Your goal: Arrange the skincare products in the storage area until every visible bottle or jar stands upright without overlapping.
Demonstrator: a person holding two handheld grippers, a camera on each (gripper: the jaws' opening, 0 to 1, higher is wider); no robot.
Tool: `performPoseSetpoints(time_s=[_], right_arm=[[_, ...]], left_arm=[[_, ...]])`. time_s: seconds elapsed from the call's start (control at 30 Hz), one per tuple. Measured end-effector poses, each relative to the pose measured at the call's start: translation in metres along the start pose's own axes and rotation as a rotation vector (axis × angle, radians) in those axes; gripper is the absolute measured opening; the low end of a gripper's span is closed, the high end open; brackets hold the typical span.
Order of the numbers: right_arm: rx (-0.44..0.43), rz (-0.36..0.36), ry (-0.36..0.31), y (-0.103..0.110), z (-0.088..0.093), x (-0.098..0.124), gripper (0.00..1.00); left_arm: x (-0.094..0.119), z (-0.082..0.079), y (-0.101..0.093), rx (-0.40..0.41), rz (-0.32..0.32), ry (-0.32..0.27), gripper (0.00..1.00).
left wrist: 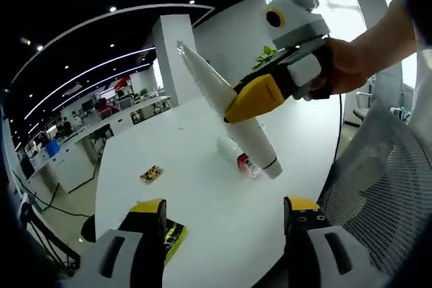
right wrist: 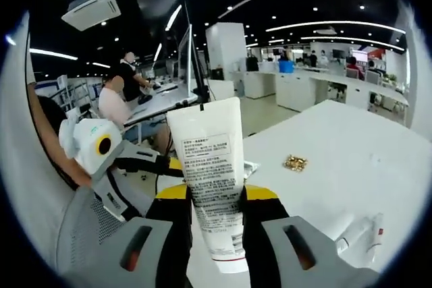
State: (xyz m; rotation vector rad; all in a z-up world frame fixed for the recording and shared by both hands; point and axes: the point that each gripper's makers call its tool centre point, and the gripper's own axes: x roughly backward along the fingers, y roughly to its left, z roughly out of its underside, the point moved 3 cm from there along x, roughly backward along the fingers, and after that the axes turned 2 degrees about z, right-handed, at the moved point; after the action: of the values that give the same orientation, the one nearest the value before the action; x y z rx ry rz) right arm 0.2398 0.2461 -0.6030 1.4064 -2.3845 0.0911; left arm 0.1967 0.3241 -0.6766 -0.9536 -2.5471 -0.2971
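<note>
Right claw clenched on white tube (held aloft), left claw released; gold wrapper on table.

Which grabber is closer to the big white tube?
The right one. The right gripper is clamped on the white tube, holding it up above the white table. The left gripper is open, low over the table, apart from the tube.
</note>
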Motion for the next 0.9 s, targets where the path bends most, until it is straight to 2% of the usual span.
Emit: performPoseSetpoints(time_s=[0.1, 0.23, 0.3, 0.37, 0.4, 0.43, 0.53, 0.63, 0.67, 0.73, 0.77, 0.83, 0.9], right_arm=[[-0.01, 0.011, -0.025, -0.001, -0.004, 0.007, 0.25], [-0.041, 0.029, -0.06, -0.005, -0.01, 0.017, 0.26], [-0.053, 0.039, -0.073, -0.008, -0.012, 0.021, 0.26], [-0.067, 0.045, -0.082, -0.009, -0.013, 0.023, 0.26], [-0.066, 0.046, -0.087, -0.009, -0.014, 0.024, 0.26], [-0.066, 0.046, -0.089, -0.009, -0.014, 0.025, 0.26], [-0.07, 0.031, -0.092, -0.005, -0.017, 0.025, 0.26], [-0.068, 0.01, -0.093, 0.0, -0.021, 0.026, 0.26], [-0.069, -0.001, -0.094, 0.001, -0.022, 0.026, 0.26], [-0.071, -0.012, -0.095, 0.005, -0.024, 0.027, 0.27], [-0.076, -0.025, -0.095, 0.007, -0.024, 0.026, 0.27], [-0.085, -0.051, -0.095, 0.011, -0.025, 0.026, 0.27], [-0.084, -0.071, -0.096, 0.015, -0.026, 0.025, 0.27]], left_arm=[[0.001, -0.006, -0.001, 0.023, 0.026, -0.026, 0.86], [0.007, -0.028, -0.001, 0.086, 0.066, -0.123, 0.96], [0.011, -0.036, -0.005, 0.132, 0.125, -0.139, 0.98], [0.013, -0.044, -0.006, 0.134, 0.136, -0.16, 0.99], [0.013, -0.054, -0.009, 0.159, 0.148, -0.2, 1.0], [0.013, -0.06, -0.011, 0.184, 0.16, -0.229, 0.99], [0.011, -0.072, -0.025, 0.372, 0.259, -0.266, 0.96], [0.011, -0.076, -0.033, 0.545, 0.323, -0.316, 0.85], [0.011, -0.078, -0.033, 0.543, 0.328, -0.336, 0.83], [0.012, -0.078, -0.035, 0.507, 0.343, -0.33, 0.83], [0.013, -0.081, -0.037, 0.502, 0.359, -0.346, 0.83], [0.017, -0.083, -0.045, 0.554, 0.427, -0.349, 0.83], [0.018, -0.082, -0.047, 0.538, 0.445, -0.349, 0.82]])
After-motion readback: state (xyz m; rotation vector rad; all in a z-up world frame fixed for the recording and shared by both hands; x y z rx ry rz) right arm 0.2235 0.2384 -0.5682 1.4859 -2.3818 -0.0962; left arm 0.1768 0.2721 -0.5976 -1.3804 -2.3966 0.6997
